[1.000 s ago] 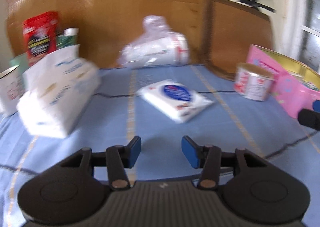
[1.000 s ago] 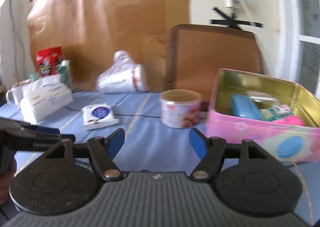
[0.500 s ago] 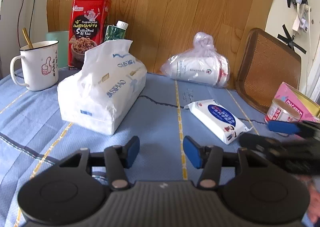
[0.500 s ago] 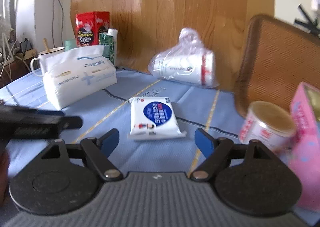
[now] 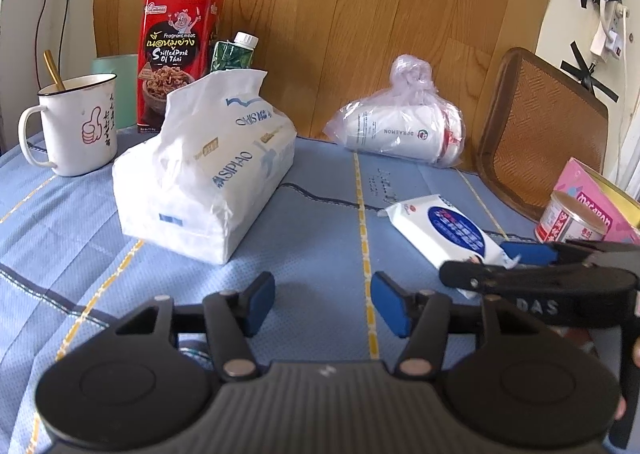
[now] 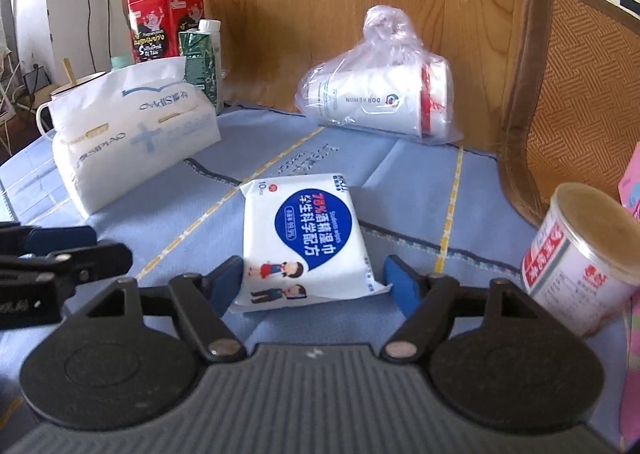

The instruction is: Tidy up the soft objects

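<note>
The right gripper (image 6: 314,280) has its jaws spread wide around the near end of the flat white wet-wipe packet with a blue label (image 6: 304,240), lying on the blue-clothed counter (image 6: 412,182). The left gripper (image 5: 322,304) hangs with jaws apart, empty, near the white soft tissue pack (image 5: 208,178) at far left.

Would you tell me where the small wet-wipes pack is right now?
The wet-wipes pack lies flat on the blue tablecloth, between the open right gripper fingers, with the tissue pack left and round can right.

Both grippers, L (image 5: 322,306) R (image 6: 313,281): jaws apart, seemingly low.
</note>
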The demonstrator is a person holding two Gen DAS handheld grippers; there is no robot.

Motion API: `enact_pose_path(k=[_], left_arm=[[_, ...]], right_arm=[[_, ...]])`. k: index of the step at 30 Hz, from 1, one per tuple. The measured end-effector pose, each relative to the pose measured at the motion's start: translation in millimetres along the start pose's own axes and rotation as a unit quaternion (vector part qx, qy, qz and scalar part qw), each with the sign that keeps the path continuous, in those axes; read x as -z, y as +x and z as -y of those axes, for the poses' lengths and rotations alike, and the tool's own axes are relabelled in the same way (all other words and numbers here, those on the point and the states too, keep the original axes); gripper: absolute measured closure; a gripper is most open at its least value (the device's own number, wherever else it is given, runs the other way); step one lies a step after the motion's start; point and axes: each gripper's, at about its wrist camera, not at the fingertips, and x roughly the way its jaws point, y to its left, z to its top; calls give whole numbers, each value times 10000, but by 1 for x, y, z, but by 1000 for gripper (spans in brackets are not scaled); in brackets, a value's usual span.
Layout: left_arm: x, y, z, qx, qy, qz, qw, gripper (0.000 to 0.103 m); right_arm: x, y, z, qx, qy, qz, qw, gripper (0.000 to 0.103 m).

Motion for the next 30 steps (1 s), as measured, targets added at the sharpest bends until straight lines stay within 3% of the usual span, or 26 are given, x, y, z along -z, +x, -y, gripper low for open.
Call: enact_pose_path(k=[13, 18, 30], left_arm=[[2, 3, 10, -202, 308, -91, 9993, 42], [2, 3, 13, -243, 400, -118, 9988, 39], [2, 5, 15, -341, 466, -154, 9982, 33]], right_arm=[[50, -64, -8, -135, 26, 135, 9998, 24], [70, -83, -20, 36, -184, 342, 9992, 24], [70, -85, -21, 21, -161, 276, 9995, 23]])
